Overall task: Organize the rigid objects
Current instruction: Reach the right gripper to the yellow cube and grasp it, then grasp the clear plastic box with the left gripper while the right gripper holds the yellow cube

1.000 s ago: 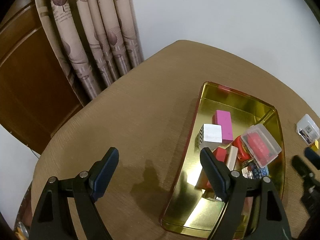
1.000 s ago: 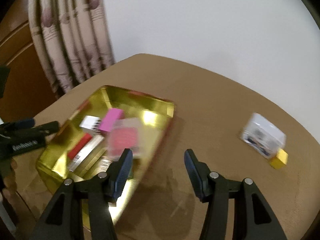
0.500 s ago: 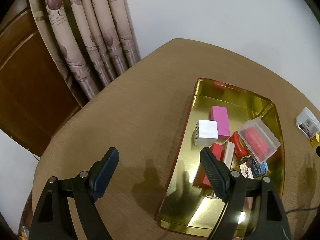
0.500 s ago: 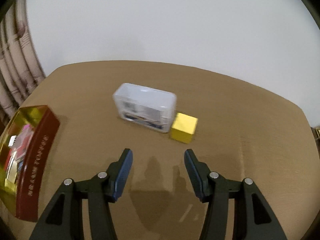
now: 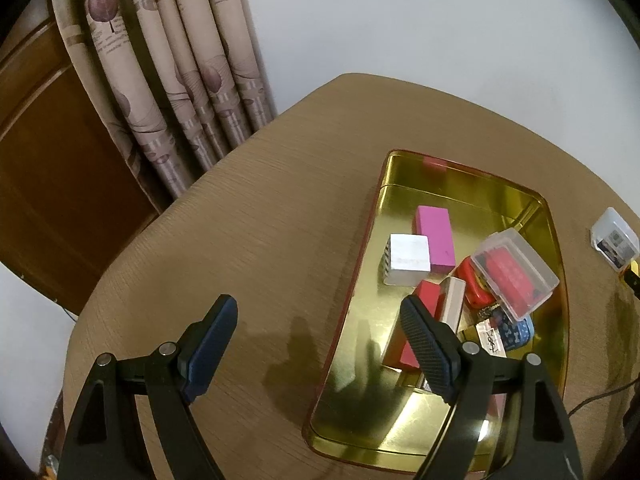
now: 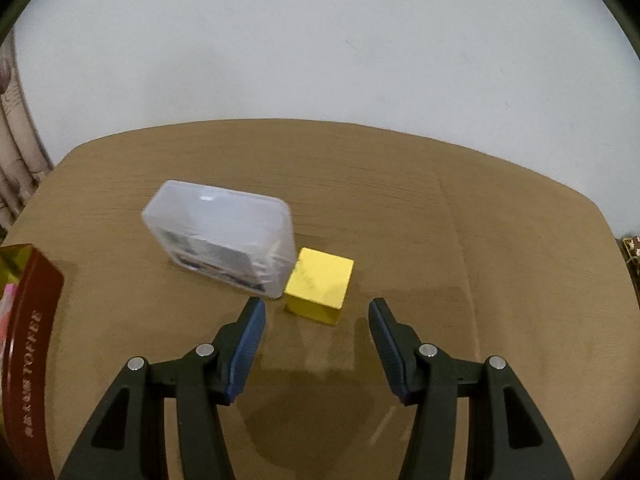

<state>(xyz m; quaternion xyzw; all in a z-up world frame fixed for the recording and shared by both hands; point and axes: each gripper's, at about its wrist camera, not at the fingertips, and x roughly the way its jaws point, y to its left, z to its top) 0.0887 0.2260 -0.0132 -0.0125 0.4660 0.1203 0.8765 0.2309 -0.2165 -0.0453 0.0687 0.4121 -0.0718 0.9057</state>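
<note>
Right gripper (image 6: 316, 316) gapes before yellow cube (image 6: 320, 290), clear box (image 6: 220, 236) blurred.

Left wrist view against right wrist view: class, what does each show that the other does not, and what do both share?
Only the left wrist view shows the tin's contents, such as the pink block and white block, plus the curtain.

Only the right wrist view shows the yellow cube whole, ahead of the open right gripper.

Both show the gold tin, the clear plastic box and the table.
</note>
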